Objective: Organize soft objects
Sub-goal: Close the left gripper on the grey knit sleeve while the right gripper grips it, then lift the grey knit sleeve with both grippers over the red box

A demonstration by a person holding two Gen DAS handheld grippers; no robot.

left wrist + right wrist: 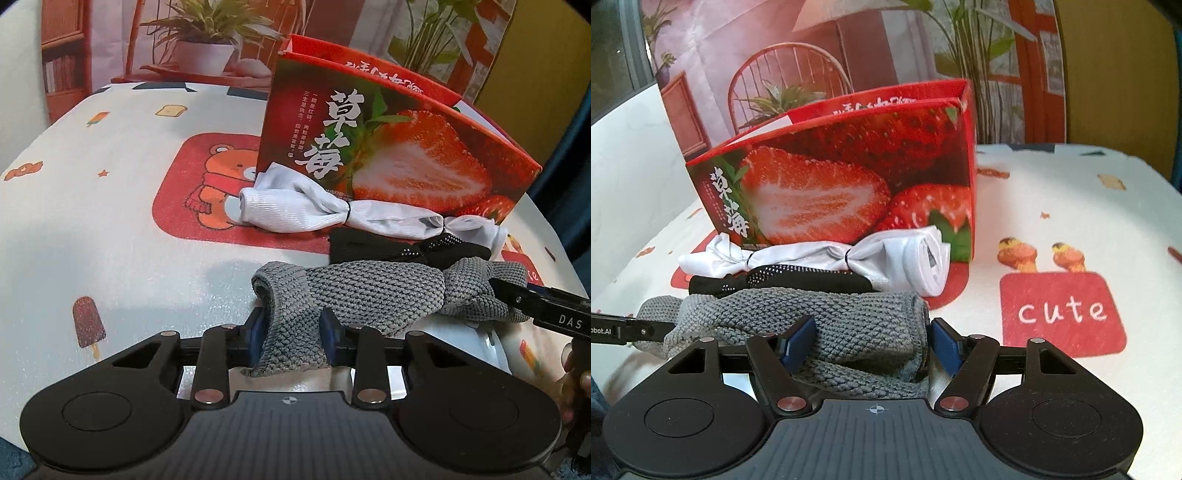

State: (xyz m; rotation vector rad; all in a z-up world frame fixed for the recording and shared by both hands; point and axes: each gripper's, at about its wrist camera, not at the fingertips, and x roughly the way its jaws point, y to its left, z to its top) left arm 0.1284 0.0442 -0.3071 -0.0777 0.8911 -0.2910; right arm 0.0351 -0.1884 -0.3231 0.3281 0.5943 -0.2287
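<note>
We've L gripper (291, 338) clamped on grey knit (354, 291), R gripper (873, 341) loose around it — box (831, 173) apparently unfilled, white (886, 258) & black (798, 282) bundles left.

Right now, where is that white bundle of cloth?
The white bundle lies on the tablecloth against the foot of the strawberry box, in both views. The black cloth lies just in front of it, then the grey knitted cloth.

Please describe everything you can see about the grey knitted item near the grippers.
The grey knitted item is soft, coarse-woven fabric, bunched and lying lengthwise on the printed tablecloth, in front of a black item. The left gripper pinches one end between its blue pads. The right gripper straddles the other end; its right pad stands clear of the cloth.
</note>
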